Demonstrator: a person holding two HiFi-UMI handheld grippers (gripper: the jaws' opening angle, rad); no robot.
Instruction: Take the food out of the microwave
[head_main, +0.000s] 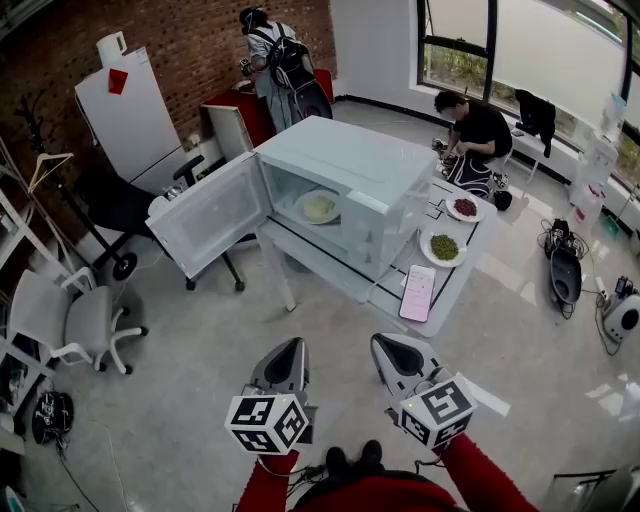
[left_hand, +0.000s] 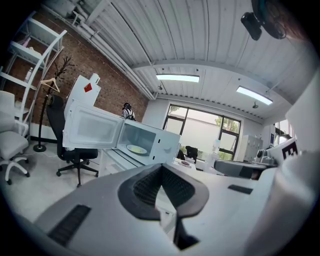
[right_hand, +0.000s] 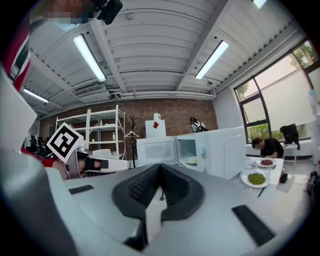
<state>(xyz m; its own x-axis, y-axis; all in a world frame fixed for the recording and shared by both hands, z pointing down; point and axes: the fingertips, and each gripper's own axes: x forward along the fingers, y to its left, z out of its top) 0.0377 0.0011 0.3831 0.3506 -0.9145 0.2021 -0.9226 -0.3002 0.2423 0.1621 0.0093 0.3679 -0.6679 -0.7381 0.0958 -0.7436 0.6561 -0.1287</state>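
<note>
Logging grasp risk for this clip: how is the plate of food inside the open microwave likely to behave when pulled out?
The plate looks shallow and probably ceramic, so likely rigid but breakable if knocked on the microwave frame. Its low rim may be slippery to pinch. The pale food lies flat, so it should stay put unless the plate tilts.

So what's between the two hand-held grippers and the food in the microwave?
In the head view, only bare floor and the front edge of the table. The microwave door stands open, so the plate of food is unblocked.
</note>
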